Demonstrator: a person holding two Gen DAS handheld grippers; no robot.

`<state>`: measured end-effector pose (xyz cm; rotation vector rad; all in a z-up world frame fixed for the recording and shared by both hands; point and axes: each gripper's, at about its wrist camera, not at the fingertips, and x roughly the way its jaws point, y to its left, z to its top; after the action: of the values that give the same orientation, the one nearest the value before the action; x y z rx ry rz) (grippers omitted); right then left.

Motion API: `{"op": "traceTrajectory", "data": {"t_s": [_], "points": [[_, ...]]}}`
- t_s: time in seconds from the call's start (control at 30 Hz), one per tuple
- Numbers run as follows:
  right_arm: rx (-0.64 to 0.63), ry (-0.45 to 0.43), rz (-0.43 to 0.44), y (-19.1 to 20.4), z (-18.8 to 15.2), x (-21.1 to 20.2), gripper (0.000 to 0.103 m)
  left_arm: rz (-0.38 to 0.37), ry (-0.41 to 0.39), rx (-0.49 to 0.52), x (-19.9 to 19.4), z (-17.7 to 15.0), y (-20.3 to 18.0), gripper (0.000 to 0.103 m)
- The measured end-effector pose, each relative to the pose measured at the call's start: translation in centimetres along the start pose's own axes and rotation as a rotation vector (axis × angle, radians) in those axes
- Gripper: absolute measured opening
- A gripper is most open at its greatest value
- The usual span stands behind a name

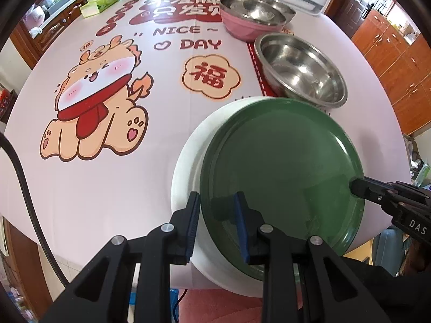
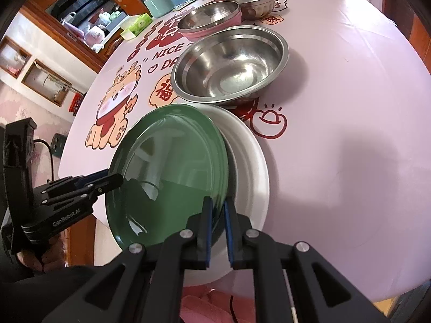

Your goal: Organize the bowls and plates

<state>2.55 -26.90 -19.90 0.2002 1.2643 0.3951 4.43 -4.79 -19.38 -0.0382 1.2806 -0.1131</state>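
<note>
Left hand-held gripper [image 1: 217, 210] and right hand-held gripper [image 2: 217, 212], both clamping green plate [image 1: 282, 167] rim

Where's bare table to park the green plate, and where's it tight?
Free: the wide stretch of tablecloth left of the white plate, over the dog print, and the plain cloth right of the steel bowl. Crowded: the column running back from the green plate through that bowl to the pink bowl.

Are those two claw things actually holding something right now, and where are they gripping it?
Yes: both hold the green plate by its rim, the left gripper and right gripper at opposite edges, tilted over the white plate.
</note>
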Motion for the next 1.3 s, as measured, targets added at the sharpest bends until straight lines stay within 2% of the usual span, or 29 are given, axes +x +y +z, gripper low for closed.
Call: {"op": "traceTrajectory", "data": {"t_s": [0.07, 0.13, 0.23, 0.3, 0.43, 0.5, 0.97, 1.13, 1.3], "points": [[0.0, -0.007, -0.008, -0.3, 0.1, -0.3, 0.011, -0.006, -0.019, -0.001, -0.5, 0.0, -0.2, 0.024], [0.004, -0.011, -0.002, -0.6, 0.2, -0.5, 0.017, 0.002, -0.034, 0.003, -0.8, 0.1, -0.5, 0.024], [-0.011, -0.012, -0.001, -0.5, 0.2, -0.6, 0.018, 0.005, -0.047, 0.01, -1.1, 0.2, -0.9, 0.026], [-0.027, -0.017, 0.003, -0.3, 0.3, -0.8, 0.024, 0.005, -0.058, 0.014, -1.3, 0.3, -1.1, 0.026], [-0.065, -0.063, 0.003, 0.4, 0.6, -1.8, 0.029, 0.016, -0.089, 0.031, -2.1, 0.9, -1.5, 0.031], [-0.075, -0.079, 0.003, 0.6, 0.8, -2.2, 0.038, 0.019, -0.099, 0.042, -2.4, 1.3, -1.6, 0.031], [-0.01, -0.172, 0.003, -0.7, 3.1, -3.4, 0.039, 0.046, -0.169, 0.085, -4.2, 5.2, -2.4, 0.036], [0.026, -0.197, 0.005, -1.3, 4.3, -3.3, 0.039, 0.052, -0.182, 0.079, -4.1, 6.8, -2.5, 0.048], [0.041, -0.217, -0.001, -1.8, 5.5, -3.3, 0.039, 0.055, -0.184, 0.08, -3.6, 8.5, -2.6, 0.054]]}}
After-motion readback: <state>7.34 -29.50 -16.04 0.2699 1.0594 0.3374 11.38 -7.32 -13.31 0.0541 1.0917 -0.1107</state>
